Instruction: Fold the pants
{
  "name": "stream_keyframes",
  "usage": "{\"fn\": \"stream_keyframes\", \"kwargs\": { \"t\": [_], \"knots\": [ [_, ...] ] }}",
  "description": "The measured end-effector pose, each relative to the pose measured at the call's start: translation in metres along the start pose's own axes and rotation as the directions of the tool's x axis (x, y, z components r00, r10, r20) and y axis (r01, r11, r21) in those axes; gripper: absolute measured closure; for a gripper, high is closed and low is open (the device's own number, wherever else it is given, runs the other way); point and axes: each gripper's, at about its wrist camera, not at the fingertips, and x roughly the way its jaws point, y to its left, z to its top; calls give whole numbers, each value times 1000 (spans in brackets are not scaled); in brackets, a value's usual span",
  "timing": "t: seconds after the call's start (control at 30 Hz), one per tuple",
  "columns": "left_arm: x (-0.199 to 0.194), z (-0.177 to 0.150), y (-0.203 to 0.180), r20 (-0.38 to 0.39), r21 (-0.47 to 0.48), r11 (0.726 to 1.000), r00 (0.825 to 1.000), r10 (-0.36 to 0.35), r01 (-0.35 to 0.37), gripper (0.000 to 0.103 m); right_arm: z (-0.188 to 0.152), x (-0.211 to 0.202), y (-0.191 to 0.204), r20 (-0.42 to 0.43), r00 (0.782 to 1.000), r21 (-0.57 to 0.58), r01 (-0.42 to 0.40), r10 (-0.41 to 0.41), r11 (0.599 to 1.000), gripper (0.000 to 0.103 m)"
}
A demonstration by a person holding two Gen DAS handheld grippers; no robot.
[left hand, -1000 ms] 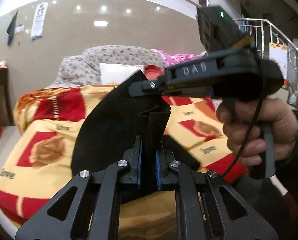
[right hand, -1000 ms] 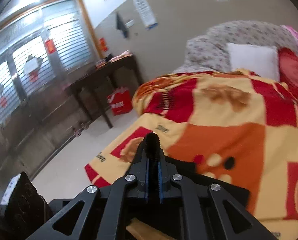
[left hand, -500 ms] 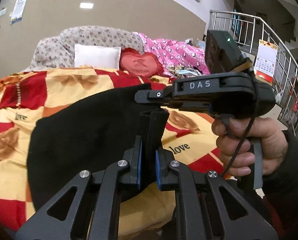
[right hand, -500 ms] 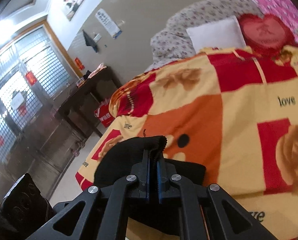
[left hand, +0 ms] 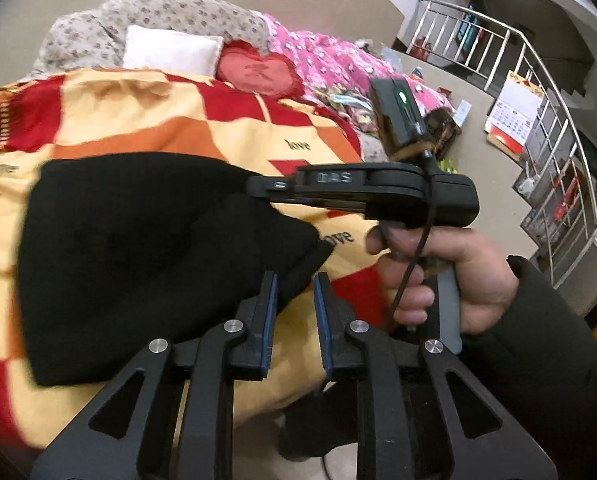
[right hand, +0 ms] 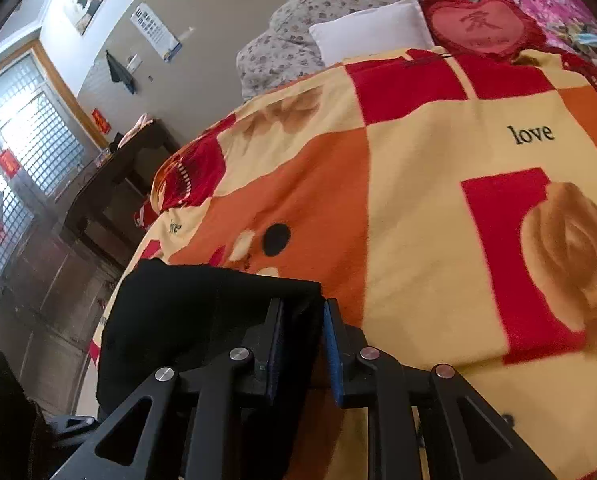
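The black pants [left hand: 138, 248] are being laid on the patterned blanket [left hand: 226, 128], near its front edge, with a red heart cushion [left hand: 258, 70] and a white pillow [left hand: 170, 50] lying well beyond them at the blanket's far end. The left gripper [left hand: 294, 292] is being held just at the near right corner of the pants; its jaws have just been opening, and a narrow gap is now being shown between the blue pads [left hand: 270, 308], with a strip of black cloth lying loosely between them rather than being pinched. The right gripper [right hand: 302, 320] is being held at the pants' [right hand: 202, 312] other near corner, its jaws likewise having just been opening to a narrow gap; the cloth edge is lying between the pads [right hand: 330, 344], though whether it is being touched by them cannot quite be told. In the left wrist view the right gripper [left hand: 266, 190] is being gripped by a hand [left hand: 438, 272] above the pants' right edge.
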Motion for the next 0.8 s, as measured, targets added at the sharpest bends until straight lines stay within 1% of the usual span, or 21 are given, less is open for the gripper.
{"fn": "stream_keyframes", "kwargs": {
  "t": [0.07, 0.1, 0.13, 0.17, 0.2, 0.23, 0.27, 0.3, 0.33, 0.37, 0.4, 0.43, 0.47, 0.5, 0.53, 0.57, 0.63, 0.73, 0.8],
  "knots": [
    [-25, -2, 12, 46, -41, 998, 998, 46, -44, 87, -1, -10, 5, 26, 999, -29, 34, -33, 999, 86],
    [-41, -2, 20, 80, -70, 996, 994, 69, -64, 87, -3, -22, 11, 63, 995, -65, 81, -77, 995, 86],
    [-55, -4, 26, 111, -92, 992, 989, 100, -90, 87, -4, -28, 16, 83, 992, -87, 106, -99, 991, 86],
    [-68, -5, 36, 141, -117, 985, 980, 142, -126, 87, -7, -41, 26, 124, 984, -128, 141, -126, 982, 86],
    [-74, -7, 43, 148, -132, 981, 975, 163, -144, 87, -9, -50, 34, 150, 981, -154, 147, -124, 977, 86],
    [-77, -9, 53, 143, -155, 977, 975, 171, -149, 87, -15, -62, 46, 179, 979, -195, 129, -94, 972, 86],
    [-75, -10, 61, 131, -171, 975, 977, 168, -145, 87, -20, -69, 57, 191, 980, -224, 97, -54, 970, 86],
    [-73, -13, 68, 116, -195, 970, 979, 171, -146, 87, -30, -77, 70, 191, 982, -263, 34, 17, 964, 86],
    [-70, -14, 72, 108, -205, 968, 979, 172, -147, 88, -37, -78, 79, 178, 982, -289, -11, 65, 957, 86],
    [-67, -16, 75, 108, -202, 969, 980, 167, -143, 88, -46, -78, 89, 161, 983, -323, -32, 88, 946, 86],
    [-65, -15, 75, 110, -195, 970, 980, 168, -145, 88, -53, -76, 97, 154, 986, -354, -10, 68, 935, 86],
    [-62, -14, 74, 108, -192, 969, 978, 178, -155, 88, -61, -69, 105, 147, 989, -399, 45, 16, 916, 86],
    [-55, -15, 76, 92, -190, 968, 978, 185, -165, 91, -67, -60, 108, 125, 992, -430, 81, -30, 899, 86],
    [-47, -16, 79, 67, -193, 964, 977, 200, -184, 91, -71, -49, 106, 95, 993, -438, 108, -74, 893, 86],
    [-46, -19, 82, 47, -197, 958, 974, 220, -207, 92, -75, -35, 99, 72, 987, -431, 161, -144, 888, 86],
    [-38, -20, 86, 21, -201, 953, 972, 235, -226, 96, -77, -29, 94, 64, 982, -426, 190, -180, 885, 86],
    [-32, -25, 91, 14, -201, 950, 969, 245, -237, 98, -78, -30, 87, 80, 982, -408, 189, -171, 893, 87],
    [-24, -22, 100, 13, -239, 949, 977, 213, -204, 100, -79, -27, 77, 102, 982, -400, 188, -161, 897, 87],
    [-22, -18, 104, 5, -254, 948, 980, 199, -191, 101, -74, -23, 71, 101, 987, -355, 150, -122, 923, 87]
  ]
}}
